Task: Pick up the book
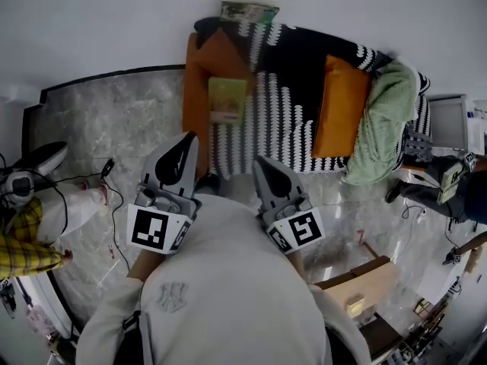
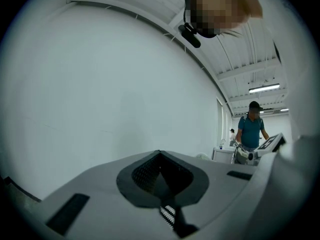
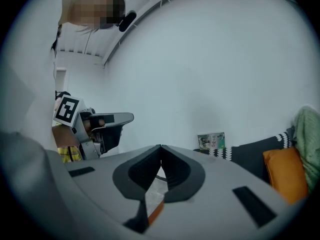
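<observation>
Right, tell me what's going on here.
A person in a pale grey top holds a two-jaw gripper in each hand, facing an orange sofa draped with a black-and-white knitted throw. The left gripper and the right gripper are both shut, with nothing between their jaws. The thin yellow-green book lies flat on the sofa ahead of them, untouched; neither gripper has reached it yet.
</observation>
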